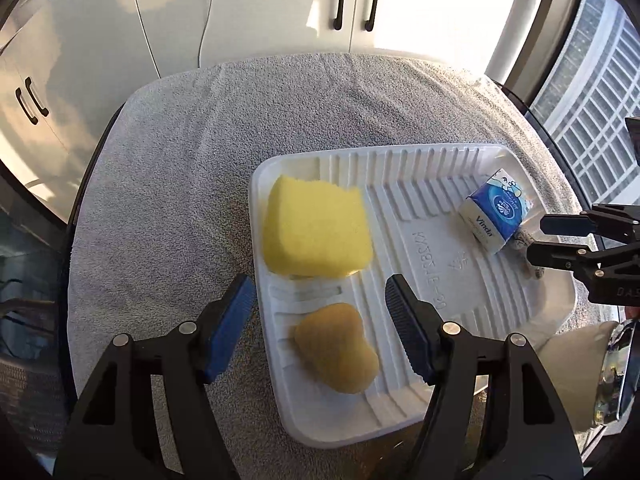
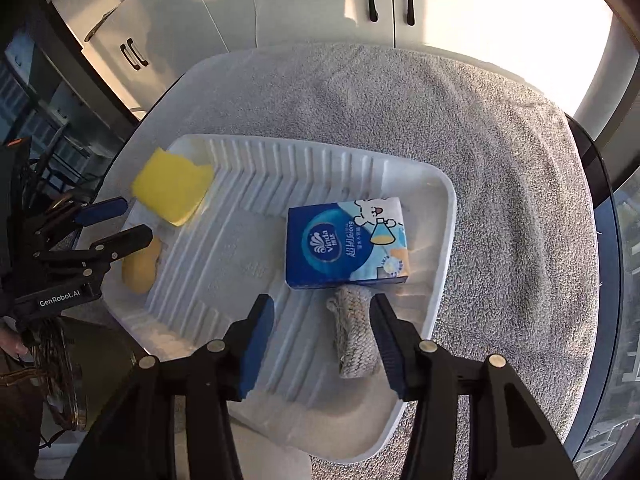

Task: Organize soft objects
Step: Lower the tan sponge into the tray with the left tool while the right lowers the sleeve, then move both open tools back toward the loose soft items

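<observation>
Left wrist view
Left gripper (image 1: 320, 300): fingers apart, holding nothing, over the near left of the white tray (image 1: 532, 332).
Yellow sponge (image 1: 316, 228): in tray, far left.
Tan sponge (image 1: 340, 348): in tray, near left, between the fingers.

Right wrist view
Right gripper (image 2: 322, 320): fingers apart, holding nothing.
Tissue pack (image 2: 346, 244): in tray, right part.
Knitted cloth (image 2: 354, 332): in tray, touching the pack's near edge, beside the right finger.
Grey towel (image 2: 500, 184): under tray.

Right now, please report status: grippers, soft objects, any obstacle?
Left gripper open over tan sponge. Right gripper open beside knitted cloth. All four items in white tray. No obstacle seen.
</observation>
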